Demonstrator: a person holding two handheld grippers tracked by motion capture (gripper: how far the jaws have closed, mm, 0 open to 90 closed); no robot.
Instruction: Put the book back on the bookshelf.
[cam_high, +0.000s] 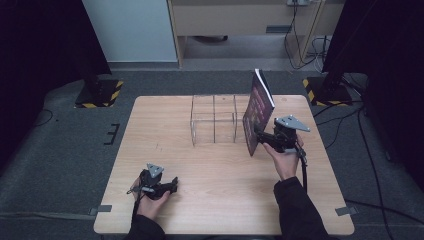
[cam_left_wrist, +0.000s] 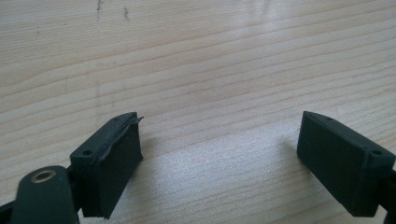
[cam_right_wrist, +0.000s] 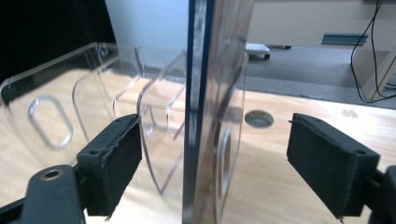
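A dark purple book (cam_high: 259, 112) stands on edge, tilted, at the right end of a clear acrylic rack (cam_high: 214, 120) on the wooden table (cam_high: 165, 130). My right gripper (cam_high: 261, 136) is at the book's lower near edge. In the right gripper view the book (cam_right_wrist: 201, 93) runs upright between the jaws of my right gripper (cam_right_wrist: 214, 122). Both pads stand clear of it, so that gripper is open. The rack's clear dividers (cam_right_wrist: 93, 93) show behind it. My left gripper (cam_high: 173, 185) rests low at the table's front left. Its jaws (cam_left_wrist: 219, 121) are wide apart over bare wood.
Two black stands with yellow-and-black striped feet (cam_high: 97, 92) (cam_high: 325, 90) flank the table's far corners. Cables (cam_high: 370, 145) trail over the grey floor at the right. A round hole (cam_right_wrist: 259, 118) sits in the tabletop beyond the book.
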